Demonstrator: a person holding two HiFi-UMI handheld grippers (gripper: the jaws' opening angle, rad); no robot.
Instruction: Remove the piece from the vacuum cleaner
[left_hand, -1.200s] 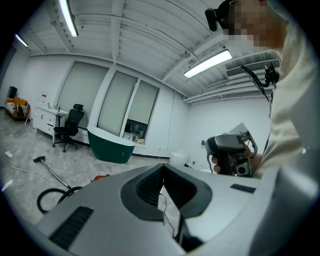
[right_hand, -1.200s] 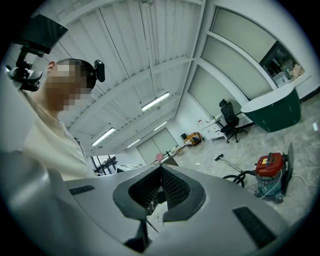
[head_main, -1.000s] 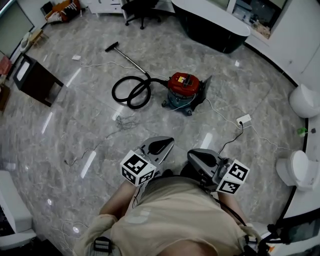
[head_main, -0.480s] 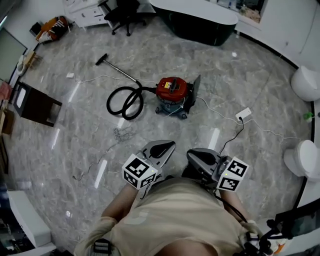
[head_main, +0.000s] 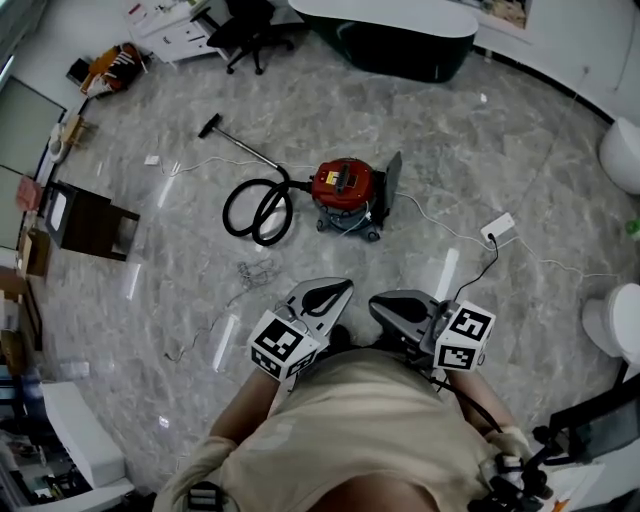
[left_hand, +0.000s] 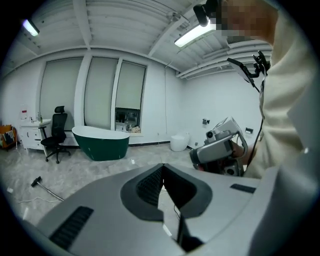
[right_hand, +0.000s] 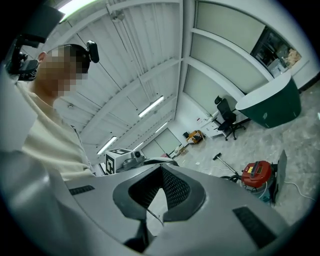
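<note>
**Head view.**
- Item 1: red canister vacuum cleaner with grey base (head_main: 343, 186). It stands on the grey marbled floor (head_main: 150, 250), well ahead of the person.
- Item 2: coiled black hose (head_main: 256, 211), joined to the canister's left side. It runs on to a thin metal wand with a black floor brush (head_main: 213, 126).
- Item 3: white power strip (head_main: 497, 230), to the right of the canister, with its cord trailing.
- Item 4: left gripper (head_main: 330, 290) and right gripper (head_main: 392, 303), held side by side close to the body. Both are well apart from the vacuum.

**Left gripper view.**
- The jaws are pressed tip to tip with nothing between them.
- A dark green bathtub (left_hand: 100, 143) and a black office chair (left_hand: 56, 134) lie beyond.

**Right gripper view.**
- The jaws are likewise brought together and empty.
- The red canister sits low at the right, far off.

**Step in hand (judged).**
- This is the approach; no piece has been touched yet.
- Which piece is meant cannot be told from here.

**Next move (judged).**
- Close the distance to the canister.
- Spread at least one pair of jaws.
- Probably steady the body with one gripper while the other pulls the piece free.
</note>
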